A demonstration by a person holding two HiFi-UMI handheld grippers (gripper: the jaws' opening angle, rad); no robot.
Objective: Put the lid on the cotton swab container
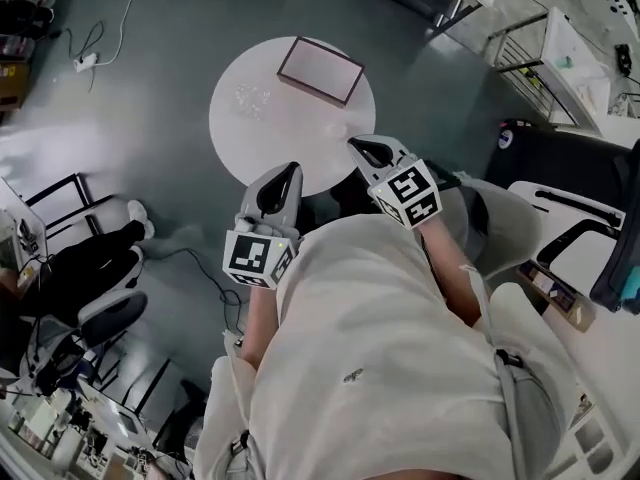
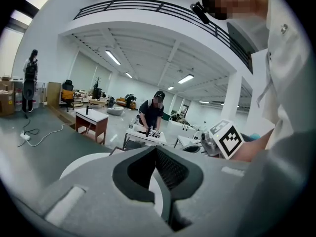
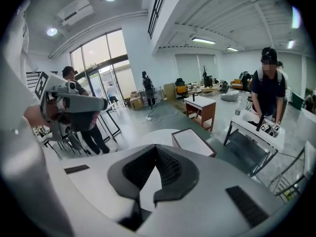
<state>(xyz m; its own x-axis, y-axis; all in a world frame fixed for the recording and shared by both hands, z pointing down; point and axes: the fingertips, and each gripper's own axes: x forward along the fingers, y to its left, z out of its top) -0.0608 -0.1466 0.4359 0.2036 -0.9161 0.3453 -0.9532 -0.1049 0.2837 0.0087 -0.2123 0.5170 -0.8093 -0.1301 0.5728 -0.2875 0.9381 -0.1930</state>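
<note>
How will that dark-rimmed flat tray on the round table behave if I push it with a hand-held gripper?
The tray looks flat and low, so it should slide rather than tip. It lies close to the far edge of the round table, so a push away from you might send it off. Its weight cannot be judged.

Table (image 1: 300, 143) white; tray (image 1: 320, 68) pale, dark-brown rim; left gripper (image 1: 294, 167) grey, black-white marker pattern.
</note>
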